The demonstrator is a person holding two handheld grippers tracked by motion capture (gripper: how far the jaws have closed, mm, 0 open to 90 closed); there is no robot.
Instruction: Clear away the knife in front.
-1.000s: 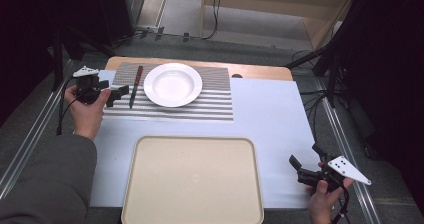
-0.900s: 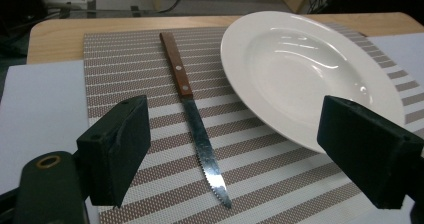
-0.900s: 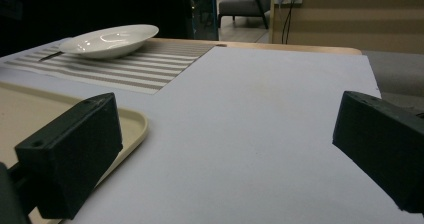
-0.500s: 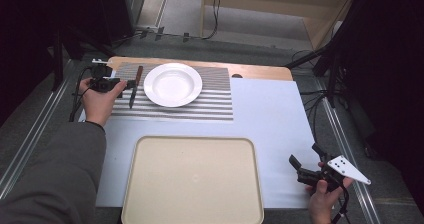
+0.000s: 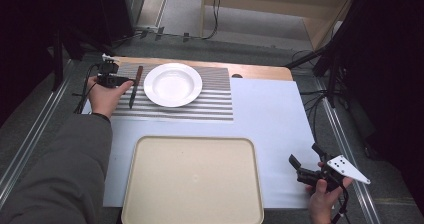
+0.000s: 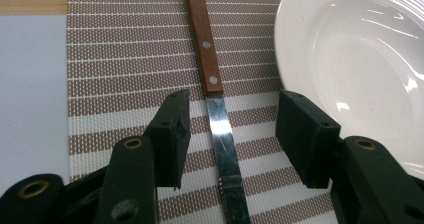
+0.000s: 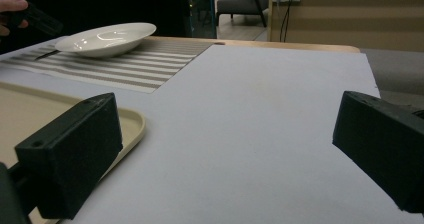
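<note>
A knife (image 5: 135, 86) with a wooden handle (image 6: 204, 39) and steel blade (image 6: 222, 134) lies on the striped placemat (image 5: 210, 104), just left of a white plate (image 5: 172, 84). My left gripper (image 5: 126, 83) is lowered over it. In the left gripper view the gripper (image 6: 234, 104) has its jaws on either side of the blade, just below the handle. They have just been closing, with gaps still showing on both sides. My right gripper (image 5: 304, 155) rests open at the near right of the table, with nothing between its fingers (image 7: 75, 154).
A beige tray (image 5: 192, 184) sits at the table's near middle on a pale blue sheet (image 5: 265, 119). The plate's rim (image 6: 300, 69) lies close to the left gripper's right jaw. Cables run along the floor beyond the far table edge.
My left hand has moved right and down from the placemat's left edge onto the knife, and its jaws have narrowed. The right gripper has stayed in place.
</note>
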